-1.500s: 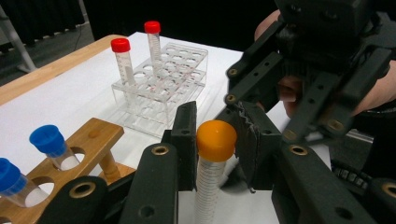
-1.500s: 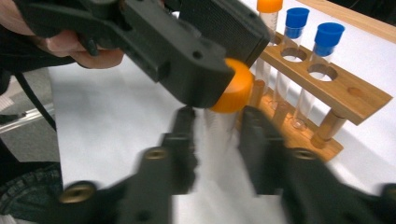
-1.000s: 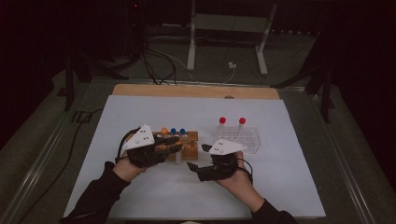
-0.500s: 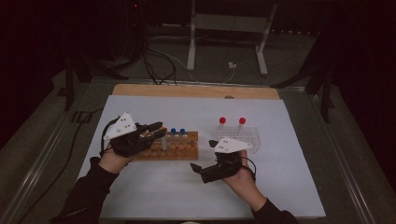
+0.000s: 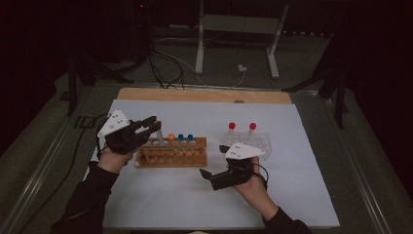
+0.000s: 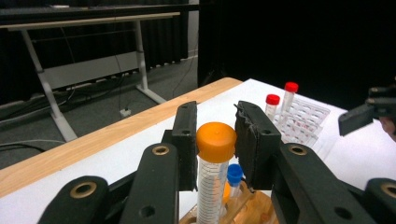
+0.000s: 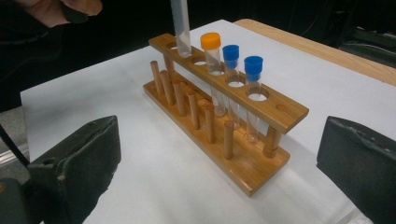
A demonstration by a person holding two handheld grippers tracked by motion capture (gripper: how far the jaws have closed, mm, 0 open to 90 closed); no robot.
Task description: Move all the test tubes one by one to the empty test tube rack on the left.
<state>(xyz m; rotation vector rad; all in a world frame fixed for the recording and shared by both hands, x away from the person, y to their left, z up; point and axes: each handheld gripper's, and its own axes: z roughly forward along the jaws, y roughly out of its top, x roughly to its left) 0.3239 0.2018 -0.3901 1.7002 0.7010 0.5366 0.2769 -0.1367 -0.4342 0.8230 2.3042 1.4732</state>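
My left tool (image 6: 215, 140) has its two black jaws closed against the orange cap of a clear graduated tube (image 6: 214, 161). A blue-capped tube (image 6: 234, 176) stands just behind it in the wooden rack (image 6: 252, 210). Farther right on the white tabletop (image 6: 355, 154), two red-capped tubes (image 6: 280, 105) stand in a clear rack (image 6: 306, 119).

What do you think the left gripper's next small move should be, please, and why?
Probably lower the tube straight down into the rack. The left gripper is shut on it just below its orange cap, and its lower end sits at the rack's end hole, beside the orange-capped and two blue-capped tubes already seated. Opening should wait until it rests.
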